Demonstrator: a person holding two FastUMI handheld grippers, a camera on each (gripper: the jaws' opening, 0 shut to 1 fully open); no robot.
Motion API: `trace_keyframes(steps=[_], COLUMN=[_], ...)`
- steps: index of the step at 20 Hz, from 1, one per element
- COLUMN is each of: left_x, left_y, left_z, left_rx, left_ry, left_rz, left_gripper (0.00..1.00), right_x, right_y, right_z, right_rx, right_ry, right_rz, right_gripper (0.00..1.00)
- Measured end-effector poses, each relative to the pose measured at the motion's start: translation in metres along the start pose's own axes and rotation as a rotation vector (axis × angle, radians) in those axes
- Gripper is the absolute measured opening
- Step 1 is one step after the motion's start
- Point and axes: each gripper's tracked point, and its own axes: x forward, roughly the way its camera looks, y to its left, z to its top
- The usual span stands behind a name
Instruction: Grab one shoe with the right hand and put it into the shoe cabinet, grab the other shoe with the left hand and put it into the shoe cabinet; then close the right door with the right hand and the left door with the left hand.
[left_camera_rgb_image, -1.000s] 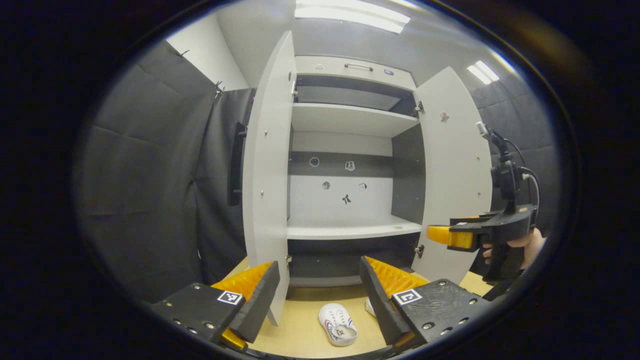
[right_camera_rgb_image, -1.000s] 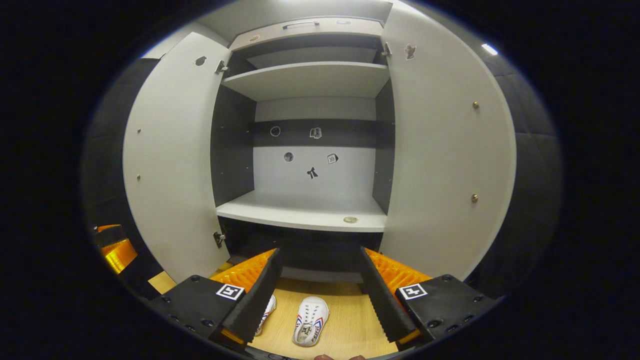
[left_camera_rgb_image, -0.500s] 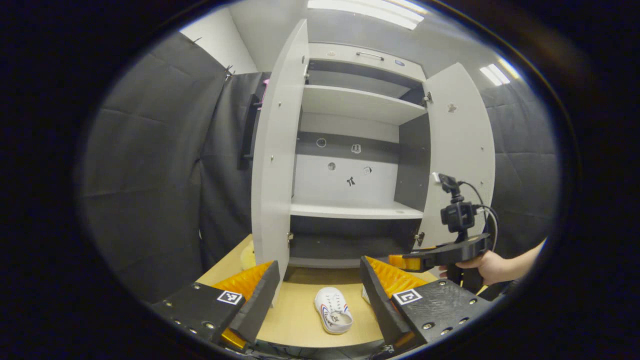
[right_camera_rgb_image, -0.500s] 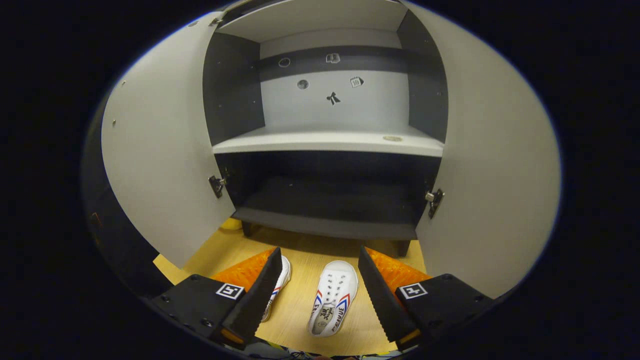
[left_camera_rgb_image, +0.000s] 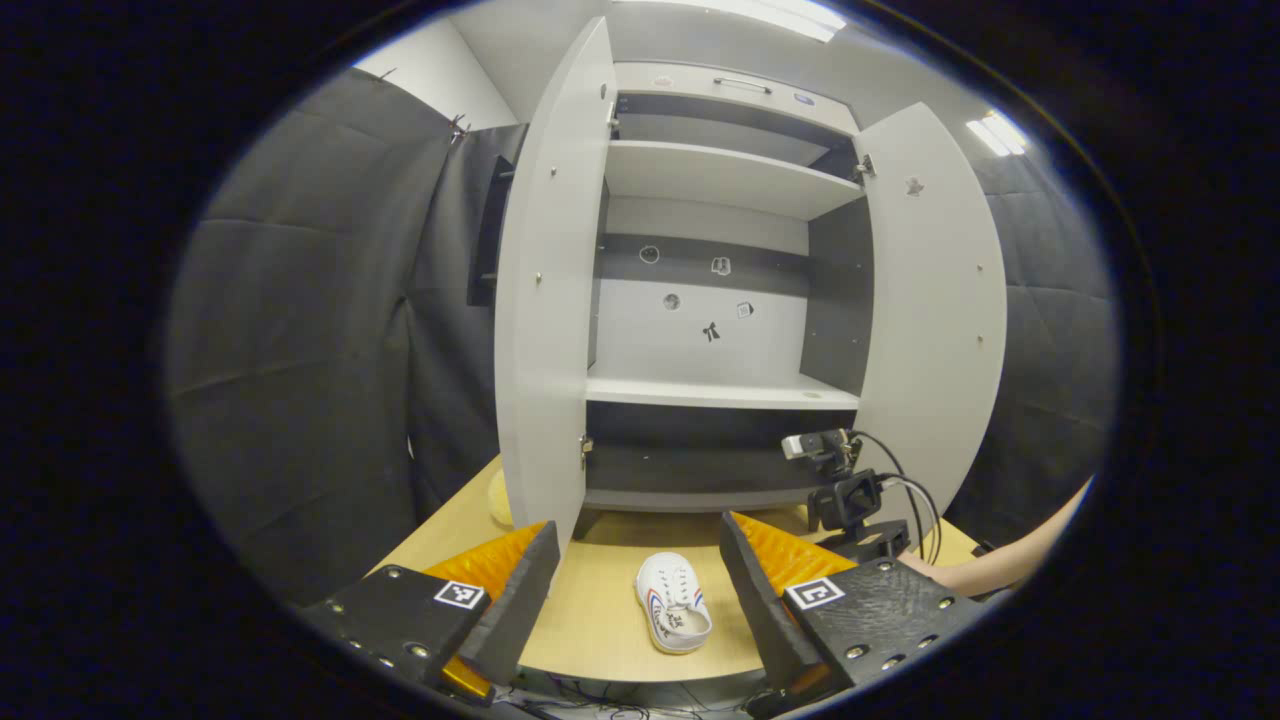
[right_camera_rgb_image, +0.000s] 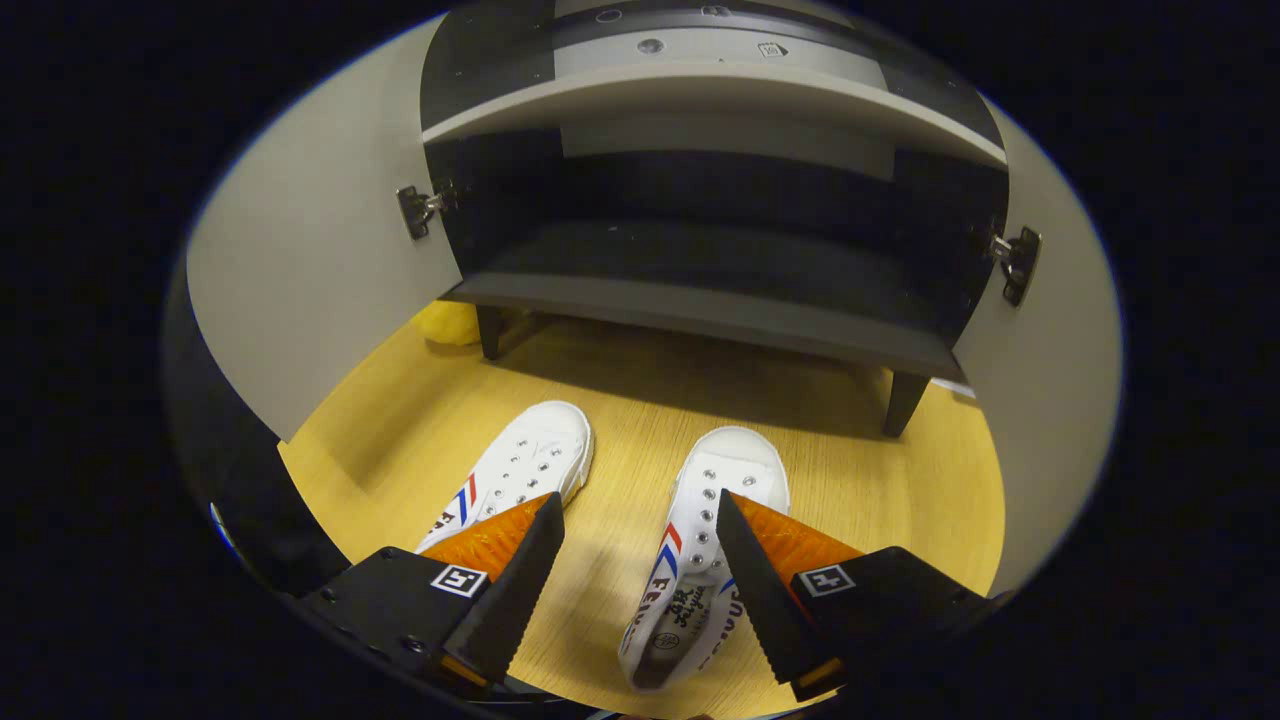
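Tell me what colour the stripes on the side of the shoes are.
Red and blue stripes on the white canvas shoes, clearest in the right gripper view.

Left claw (left_camera_rgb_image: 635, 600) fingers spread wide, right claw (right_camera_rgb_image: 640, 560) likewise parted, tilted downward

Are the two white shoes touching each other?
Apart. The right gripper view shows bare wooden floor between the left shoe and the right shoe.

Lettering on shoe (right_camera_rgb_image: 690, 590) too cropped to read.
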Motion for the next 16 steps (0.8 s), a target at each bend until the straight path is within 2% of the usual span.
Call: trace_keyframes(steps=[1,2,4,6,8,9,10,11,12,13,14,16], left_x=[0.002,0.004,0.006,0.008,0.012,0.014,0.015,0.016,0.016,0.017,0.016,0.013], left_y=[-0.002,-0.003,-0.004,-0.004,-0.002,-0.002,-0.002,-0.001,0.000,0.002,0.003,0.009], left_z=[-0.002,-0.001,-0.002,-0.002,-0.003,-0.002,-0.001,0.002,0.002,0.003,0.004,0.006], left_rx=[0.002,0.005,0.014,0.016,0.012,0.010,0.008,0.006,0.004,0.003,0.007,0.020], left_ry=[0.008,0.013,0.019,0.024,0.028,0.027,0.023,0.018,0.015,0.013,0.008,-0.004], left_rz=[0.005,0.009,0.020,0.027,0.035,0.039,0.042,0.044,0.047,0.050,0.055,0.069], left_gripper=[0.92,0.89,0.90,0.90,0.90,0.90,0.95,0.93,0.93,0.90,0.90,0.95], right_x=[0.007,0.012,0.021,0.030,0.036,0.037,0.037,0.040,0.033,0.039,0.036,0.033], right_y=[-0.004,-0.007,-0.009,-0.012,-0.021,-0.026,-0.023,-0.023,-0.025,-0.026,-0.024,-0.024], right_z=[-0.008,-0.014,-0.025,-0.028,-0.034,-0.031,-0.032,-0.033,-0.030,-0.033,-0.032,-0.031], right_rx=[0.006,0.018,0.047,0.011,-0.061,-0.073,-0.064,-0.059,-0.067,-0.075,-0.091,-0.103], right_ry=[0.020,0.037,0.079,0.092,0.127,0.124,0.131,0.127,0.131,0.134,0.146,0.158], right_rz=[-0.014,-0.021,-0.025,-0.043,-0.108,-0.147,-0.167,-0.180,-0.205,-0.210,-0.190,-0.179], right_gripper=[0.96,0.97,0.96,0.90,0.73,0.54,0.45,0.36,0.39,0.27,0.27,0.17])
